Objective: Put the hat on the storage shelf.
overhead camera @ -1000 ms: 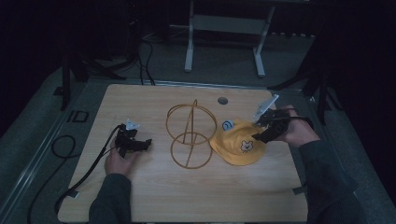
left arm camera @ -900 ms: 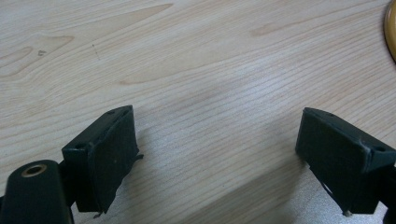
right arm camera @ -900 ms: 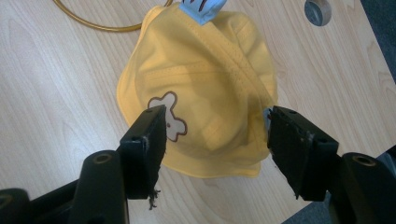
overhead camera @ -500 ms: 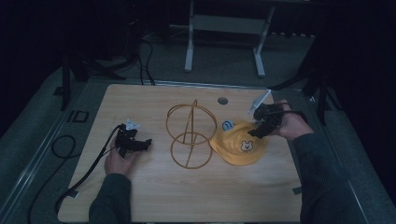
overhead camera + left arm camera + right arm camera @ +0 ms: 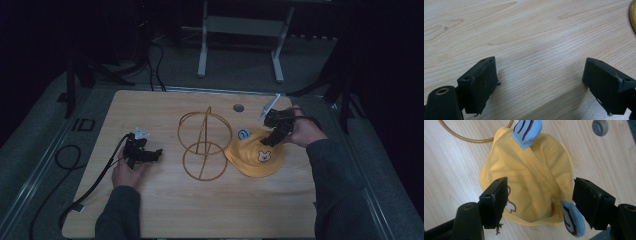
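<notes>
The yellow cap (image 5: 256, 154) lies flat on the table (image 5: 165, 205), at about 3 o'clock from the wire stand (image 5: 204, 145) and just beside its base ring, likely so it can be lifted onto that stand. The right tongs (image 5: 539, 202) hang over the cap's crown, spread wide to straddle it. The left tongs (image 5: 541, 85), also spread, rest idle at 9 o'clock over bare wood.

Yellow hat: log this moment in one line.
yellow hat: flat on table, beside wire stand | right tongs: open, straddling hat | left tongs: open over bare wood
</notes>
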A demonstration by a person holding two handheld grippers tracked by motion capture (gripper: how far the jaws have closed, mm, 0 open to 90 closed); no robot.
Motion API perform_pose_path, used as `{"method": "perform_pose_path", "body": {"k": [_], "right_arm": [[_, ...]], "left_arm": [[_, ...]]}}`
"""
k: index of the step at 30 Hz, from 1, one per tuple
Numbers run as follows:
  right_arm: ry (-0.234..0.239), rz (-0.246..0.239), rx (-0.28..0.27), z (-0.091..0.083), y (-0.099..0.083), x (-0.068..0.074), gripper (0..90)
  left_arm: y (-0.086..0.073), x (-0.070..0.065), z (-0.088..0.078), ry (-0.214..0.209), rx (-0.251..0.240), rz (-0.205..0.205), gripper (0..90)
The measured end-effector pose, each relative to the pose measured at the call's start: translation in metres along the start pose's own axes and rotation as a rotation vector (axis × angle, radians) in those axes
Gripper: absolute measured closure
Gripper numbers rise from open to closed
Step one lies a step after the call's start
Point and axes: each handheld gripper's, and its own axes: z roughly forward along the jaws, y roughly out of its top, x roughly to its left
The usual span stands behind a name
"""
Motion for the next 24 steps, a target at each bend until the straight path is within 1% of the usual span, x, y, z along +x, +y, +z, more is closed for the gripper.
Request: {"method": "perform_pose_path", "body": {"k": [4, 6, 7, 8, 10, 11, 15, 17, 19, 24], "right_arm": [[0.010, 0.011, 0.016, 0.008, 0.003, -0.004, 28.9], [0.010, 0.011, 0.016, 0.008, 0.003, -0.004, 28.9], [0.025, 0.001, 0.040, 0.015, 0.005, -0.006, 31.3], [0.033, -0.007, 0.050, 0.017, 0.006, -0.007, 31.5], [0.038, -0.015, 0.072, 0.021, 0.009, -0.009, 35.9], [0.049, -0.018, 0.075, 0.022, 0.010, -0.009, 36.1], [0.055, -0.035, 0.108, 0.029, 0.015, -0.011, 39.1], [0.063, -0.038, 0.114, 0.031, 0.015, -0.012, 40.8], [0.078, -0.054, 0.145, 0.038, 0.016, -0.014, 41.7], [0.108, -0.066, 0.162, 0.045, 0.018, -0.017, 44.0]], "left_arm": [[0.000, 0.000, 0.000, 0.000, 0.000, 0.000, 12.5], [0.000, 0.000, 0.000, 0.000, 0.000, 0.000, 12.5], [0.000, 0.000, 0.000, 0.000, 0.000, 0.000, 12.5], [0.000, 0.000, 0.000, 0.000, 0.001, 0.001, 12.5], [0.000, 0.000, 0.000, 0.000, 0.001, 0.001, 12.5], [0.000, 0.000, 0.000, 0.000, 0.001, 0.002, 12.5], [0.000, 0.000, 0.000, 0.000, 0.002, 0.001, 12.5], [0.000, 0.000, 0.000, 0.000, 0.002, 0.002, 12.5], [0.000, 0.000, 0.000, 0.000, 0.002, 0.001, 12.5], [0.000, 0.000, 0.000, 0.000, 0.002, 0.000, 12.5]]}}
